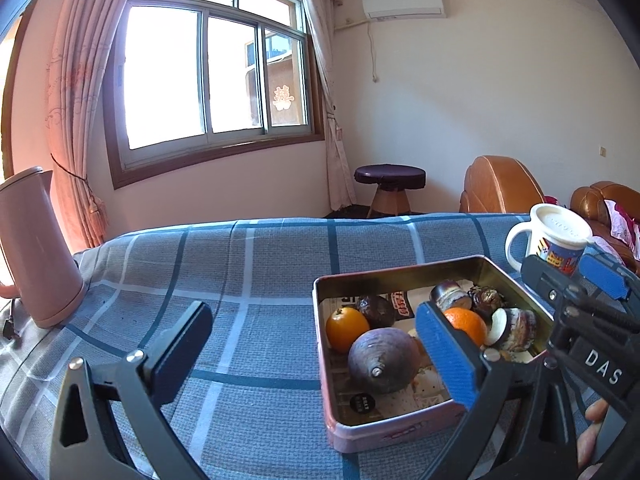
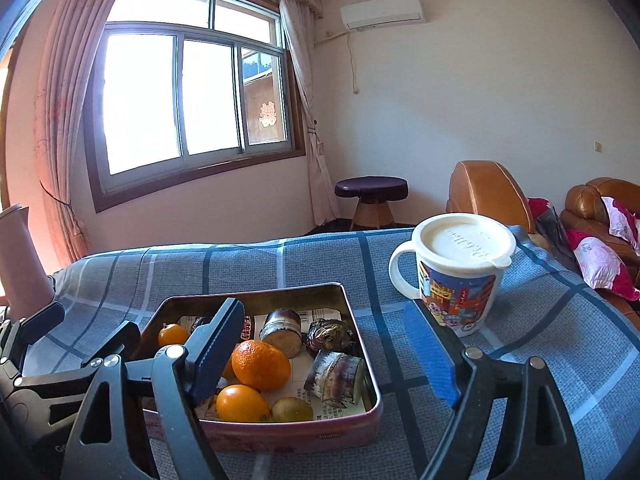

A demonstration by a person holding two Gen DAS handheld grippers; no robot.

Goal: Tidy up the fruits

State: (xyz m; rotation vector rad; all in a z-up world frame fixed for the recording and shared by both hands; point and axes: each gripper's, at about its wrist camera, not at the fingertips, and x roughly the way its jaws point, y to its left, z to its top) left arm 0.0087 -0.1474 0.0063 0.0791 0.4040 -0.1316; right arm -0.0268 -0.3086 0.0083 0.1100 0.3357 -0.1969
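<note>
A pink-sided metal tin (image 1: 400,276) lies on the blue checked cloth and holds the fruit. In it are two oranges (image 1: 346,329), a big purple fruit (image 1: 383,360), a dark wrinkled fruit (image 1: 374,310) and cut sugarcane pieces (image 1: 516,328). My left gripper (image 1: 316,350) hangs wide open over the tin's near-left corner, holding nothing. In the right wrist view the tin (image 2: 256,292) shows several oranges (image 2: 260,364), a greenish fruit (image 2: 292,409) and cane pieces (image 2: 336,376). My right gripper (image 2: 324,354) stands open above the tin's right side, empty, left finger over the fruit.
A lidded white cartoon mug (image 2: 460,276) stands right of the tin, close to my right gripper's blue pad (image 2: 432,356). A pink kettle (image 1: 36,248) stands at the cloth's far left. Beyond the table are a dark stool (image 1: 390,176) and brown leather sofas (image 2: 488,192).
</note>
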